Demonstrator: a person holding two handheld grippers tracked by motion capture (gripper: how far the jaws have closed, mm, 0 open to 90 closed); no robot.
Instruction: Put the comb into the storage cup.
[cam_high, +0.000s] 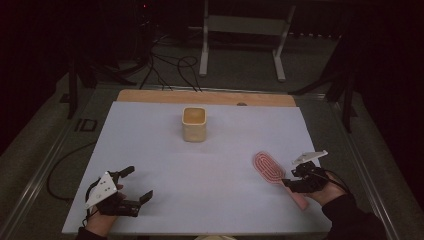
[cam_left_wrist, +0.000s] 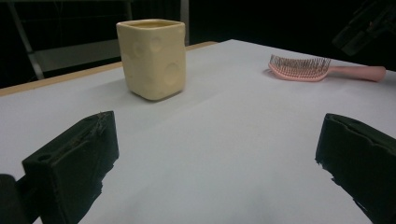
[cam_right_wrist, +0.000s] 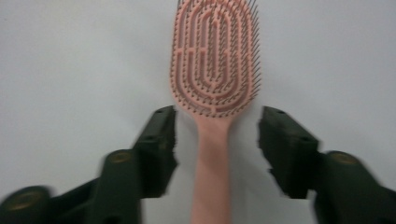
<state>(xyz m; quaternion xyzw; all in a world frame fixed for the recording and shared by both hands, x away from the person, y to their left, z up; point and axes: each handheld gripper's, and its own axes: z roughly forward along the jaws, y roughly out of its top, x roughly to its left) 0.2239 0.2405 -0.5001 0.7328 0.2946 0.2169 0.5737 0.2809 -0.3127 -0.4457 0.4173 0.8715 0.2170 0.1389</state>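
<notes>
right claw (cam_right_wrist: 217, 140) gapes wide astride the pink hairbrush (cam_right_wrist: 215, 79) handle, brush flat on the white surface (cam_high: 210, 170); closing off-centre could skid it sideways. left claw (cam_high: 131, 186) idles open.

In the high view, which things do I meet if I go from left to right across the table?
Left gripper → cup → brush → right gripper.
</notes>
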